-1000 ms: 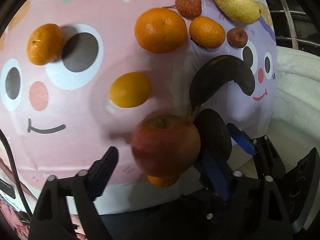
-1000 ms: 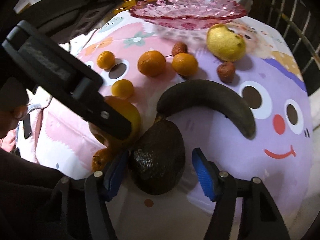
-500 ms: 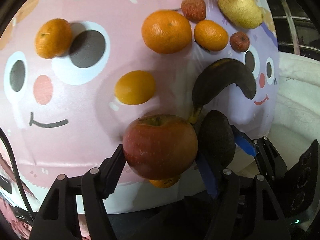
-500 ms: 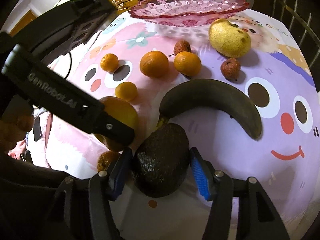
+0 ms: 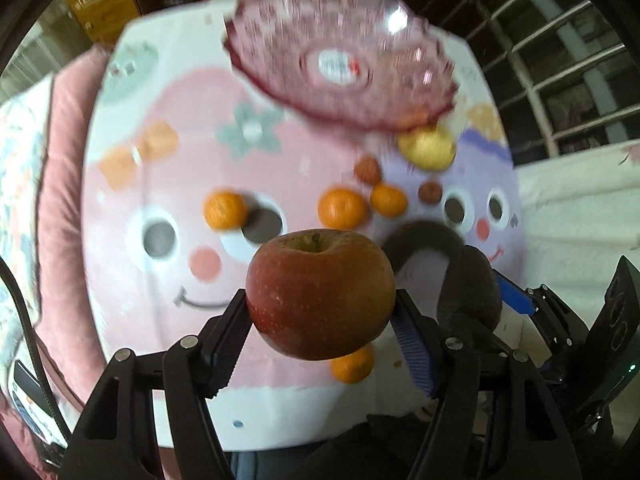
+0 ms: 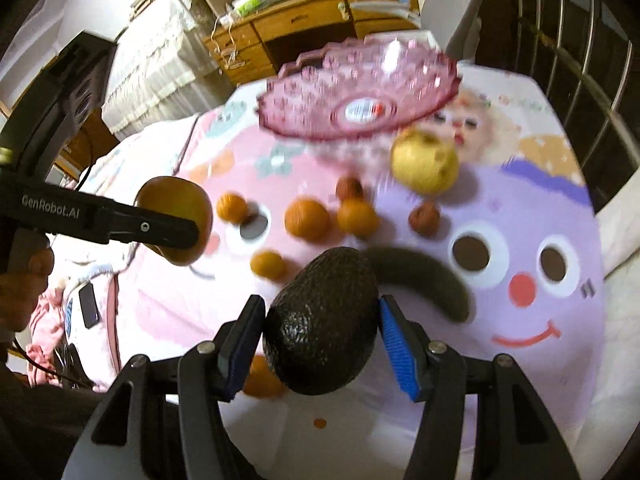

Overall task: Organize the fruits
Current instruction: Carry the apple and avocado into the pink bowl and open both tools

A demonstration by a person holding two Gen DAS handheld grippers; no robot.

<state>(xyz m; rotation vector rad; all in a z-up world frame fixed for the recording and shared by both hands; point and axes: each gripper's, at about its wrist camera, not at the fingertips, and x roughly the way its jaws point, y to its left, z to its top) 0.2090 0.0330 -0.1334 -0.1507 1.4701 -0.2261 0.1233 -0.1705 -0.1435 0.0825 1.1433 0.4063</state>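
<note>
My left gripper (image 5: 320, 316) is shut on a red apple (image 5: 320, 292) and holds it above the table; the apple also shows in the right wrist view (image 6: 176, 216). My right gripper (image 6: 322, 324) is shut on a dark avocado (image 6: 324, 320), lifted off the cloth; it also shows in the left wrist view (image 5: 468, 284). A pink glass bowl (image 5: 340, 64) (image 6: 356, 92) stands at the far side. Several oranges (image 5: 342, 208) (image 6: 306, 218), a yellow pear (image 6: 424, 164), small reddish fruits (image 6: 424, 216) and a dark banana (image 6: 420, 276) lie on the cloth.
The table wears a pink and purple cartoon-face cloth (image 6: 520, 280). A small orange (image 5: 352, 364) lies near the front edge under the apple. Metal bars (image 6: 568, 52) stand at the right, a wooden desk (image 6: 304, 20) behind. A phone (image 6: 88, 304) lies at the left.
Both grippers have closed on their fruit and lifted: the apple and the avocado are off the cloth. Both views now tilt up so the pink bowl is in sight.
</note>
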